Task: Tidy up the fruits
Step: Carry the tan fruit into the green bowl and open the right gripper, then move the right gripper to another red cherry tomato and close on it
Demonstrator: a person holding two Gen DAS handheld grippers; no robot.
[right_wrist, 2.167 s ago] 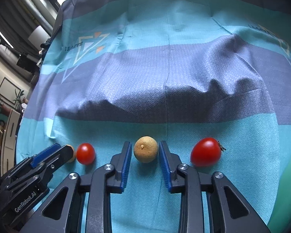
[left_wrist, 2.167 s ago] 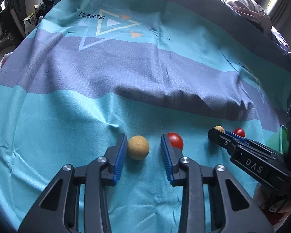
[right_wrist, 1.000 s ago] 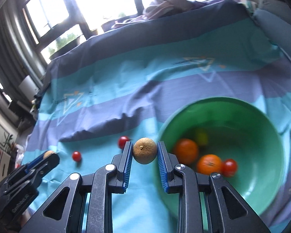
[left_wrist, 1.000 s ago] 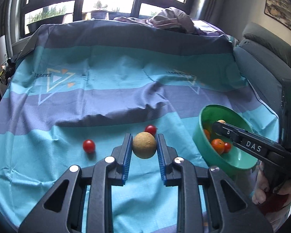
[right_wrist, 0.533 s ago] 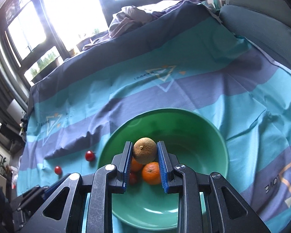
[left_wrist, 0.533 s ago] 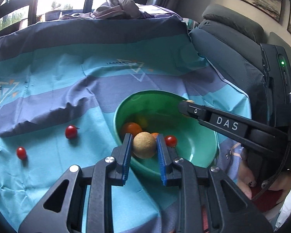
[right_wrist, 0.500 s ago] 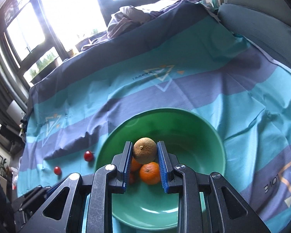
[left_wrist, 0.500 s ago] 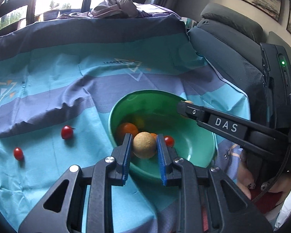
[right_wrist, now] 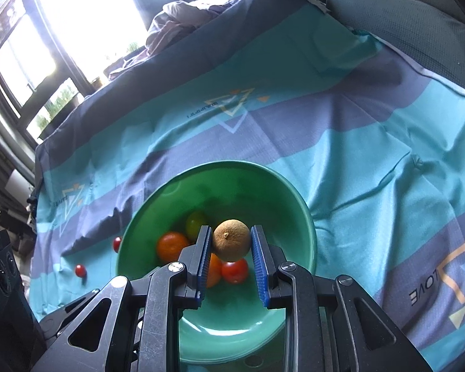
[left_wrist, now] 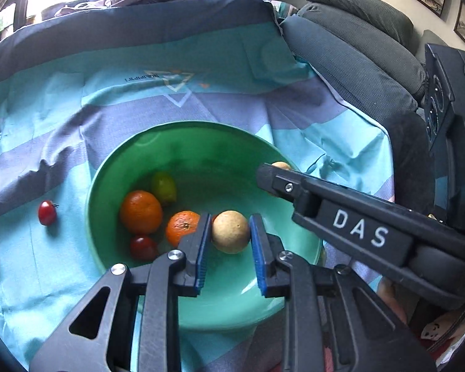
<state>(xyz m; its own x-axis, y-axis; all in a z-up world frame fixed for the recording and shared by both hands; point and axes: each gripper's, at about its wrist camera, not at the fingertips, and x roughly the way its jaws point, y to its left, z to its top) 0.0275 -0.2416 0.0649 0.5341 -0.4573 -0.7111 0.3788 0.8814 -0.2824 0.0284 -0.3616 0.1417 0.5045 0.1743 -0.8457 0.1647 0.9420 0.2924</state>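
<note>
Both of my tools have travelled from the striped cloth, where a couple of seconds ago each was closing round a fruit, to a spot above the round green plastic bowl (left_wrist: 183,136), and over the last half second they have crept further in over its hollow. My left tool (left_wrist: 229,232) is clamped on a smooth tan round fruit (left_wrist: 231,232), its blue ribbed pads (left_wrist: 203,248) pressed to both sides. My right tool (right_wrist: 231,245) pinches a rougher brownish round fruit with a small stem scar (right_wrist: 231,240) the same way, held over the middle of the bowl.

Inside the bowl lie a large orange citrus (left_wrist: 141,207), a smaller orange mandarin (left_wrist: 183,228), a yellow-green oval fruit (left_wrist: 163,186) and a red cherry tomato (left_wrist: 143,247). Two more red cherry tomatoes (left_wrist: 47,212) sit on the teal and grey striped cloth (left_wrist: 46,142), well out from the bowl's left rim.

I judge the step in hand to be the drop: both fruits are carried and positioned, neither released. Next I would lower each a little toward the bowl's bare floor on the near side, away from the fruit already piled there, then spread the pads so the fruits roll down gently. Releasing from this height risks a bounce out of the bowl. The two tomatoes outside the bowl remain for afterwards.
</note>
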